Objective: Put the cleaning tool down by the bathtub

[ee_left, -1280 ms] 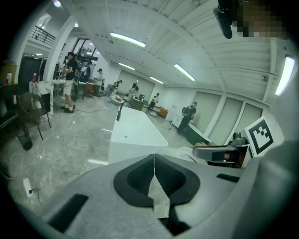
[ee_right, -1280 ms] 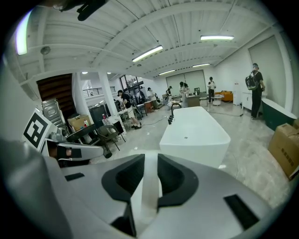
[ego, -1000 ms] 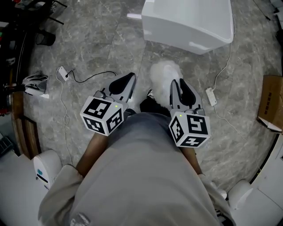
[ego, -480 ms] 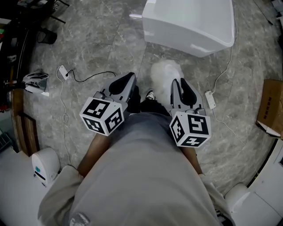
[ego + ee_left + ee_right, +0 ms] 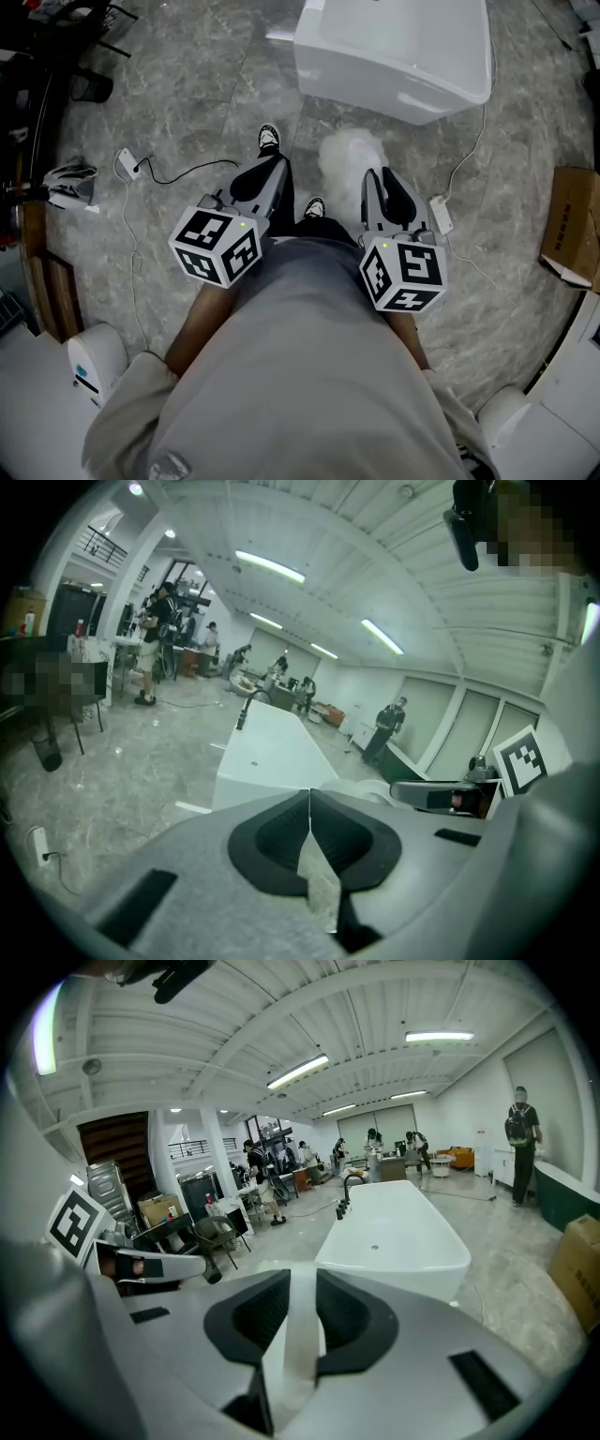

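A white bathtub (image 5: 394,56) stands ahead on the grey marble floor; it also shows in the left gripper view (image 5: 267,757) and the right gripper view (image 5: 394,1232). The cleaning tool is a duster with a fluffy white head (image 5: 349,159). My right gripper (image 5: 380,180) is shut on its flat white handle (image 5: 298,1344), and the head pokes forward past the jaws. My left gripper (image 5: 270,171) is held level beside it, its pads (image 5: 281,827) closed together with nothing between them. Both are held at waist height, short of the tub.
A power strip (image 5: 128,159) with a black cable lies at the left, another strip (image 5: 440,208) with a white cable at the right. A cardboard box (image 5: 572,225) sits at the far right. The person's shoe (image 5: 269,137) is forward. People and furniture stand far off.
The person has stepped forward: the bathtub has shifted slightly nearer and a shoe has swung out ahead of the left gripper. Both grippers keep their pose, and the duster stays held.
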Demonstrator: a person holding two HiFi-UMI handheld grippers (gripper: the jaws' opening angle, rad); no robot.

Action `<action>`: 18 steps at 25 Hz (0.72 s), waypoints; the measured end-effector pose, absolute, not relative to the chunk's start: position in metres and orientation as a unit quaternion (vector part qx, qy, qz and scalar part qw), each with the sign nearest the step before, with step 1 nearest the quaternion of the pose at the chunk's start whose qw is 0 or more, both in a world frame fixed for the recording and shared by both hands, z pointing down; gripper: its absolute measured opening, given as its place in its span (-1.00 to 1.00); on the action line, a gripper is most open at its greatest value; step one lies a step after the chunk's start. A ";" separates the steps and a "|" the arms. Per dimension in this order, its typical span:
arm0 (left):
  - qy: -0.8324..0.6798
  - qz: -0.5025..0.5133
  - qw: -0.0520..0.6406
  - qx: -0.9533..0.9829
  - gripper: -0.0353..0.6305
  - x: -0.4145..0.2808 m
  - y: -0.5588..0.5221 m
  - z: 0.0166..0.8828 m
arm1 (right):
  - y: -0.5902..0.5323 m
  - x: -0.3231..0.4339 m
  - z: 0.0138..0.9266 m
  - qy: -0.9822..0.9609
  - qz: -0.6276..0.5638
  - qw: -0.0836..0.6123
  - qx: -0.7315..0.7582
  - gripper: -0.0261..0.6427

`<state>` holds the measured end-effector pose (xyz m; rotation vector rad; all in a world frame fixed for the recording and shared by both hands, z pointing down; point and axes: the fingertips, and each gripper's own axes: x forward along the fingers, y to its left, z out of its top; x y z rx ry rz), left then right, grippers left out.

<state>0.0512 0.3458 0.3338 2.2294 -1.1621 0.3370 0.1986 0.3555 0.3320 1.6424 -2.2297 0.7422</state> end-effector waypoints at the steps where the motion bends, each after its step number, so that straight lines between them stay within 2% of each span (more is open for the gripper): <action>1: -0.436 0.127 0.298 0.839 -0.87 0.052 0.341 0.335 | 0.351 0.199 0.332 -0.770 0.256 0.138 0.568 -0.68; 18: -0.433 0.135 0.309 0.836 -0.87 0.027 0.238 0.343 | 0.249 0.179 0.342 -0.763 0.270 0.147 0.569 -0.68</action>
